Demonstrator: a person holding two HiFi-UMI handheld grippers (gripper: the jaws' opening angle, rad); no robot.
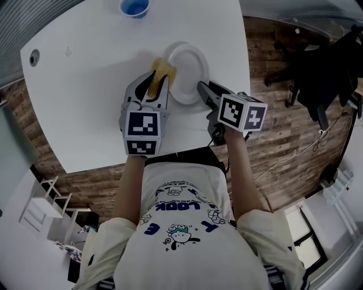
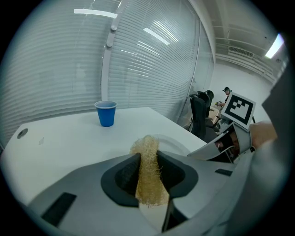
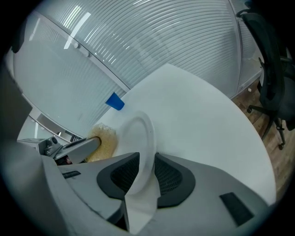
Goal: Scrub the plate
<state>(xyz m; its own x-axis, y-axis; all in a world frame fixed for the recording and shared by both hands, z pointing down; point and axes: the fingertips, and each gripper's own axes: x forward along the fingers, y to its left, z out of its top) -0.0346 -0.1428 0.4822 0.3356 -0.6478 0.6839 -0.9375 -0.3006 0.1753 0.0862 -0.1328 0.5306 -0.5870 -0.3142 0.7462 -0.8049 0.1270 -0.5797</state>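
A white plate [image 1: 187, 71] lies over the white table's right part, its rim clamped in my right gripper [image 1: 203, 90], which is shut on it. In the right gripper view the plate [image 3: 138, 138] stands edge-on between the jaws. My left gripper [image 1: 156, 79] is shut on a tan loofah scrubber [image 1: 163, 68], which touches the plate's left rim. The scrubber [image 2: 148, 170] sticks up between the left jaws, with the plate [image 2: 177, 145] just behind it. The scrubber [image 3: 103, 140] also shows left of the plate in the right gripper view.
A blue paper cup [image 1: 134, 7] stands at the table's far edge; it also shows in the left gripper view [image 2: 106, 113]. A round cable hole [image 1: 34, 57] sits at the table's left corner. Office chairs [image 1: 317, 68] stand on the wooden floor to the right.
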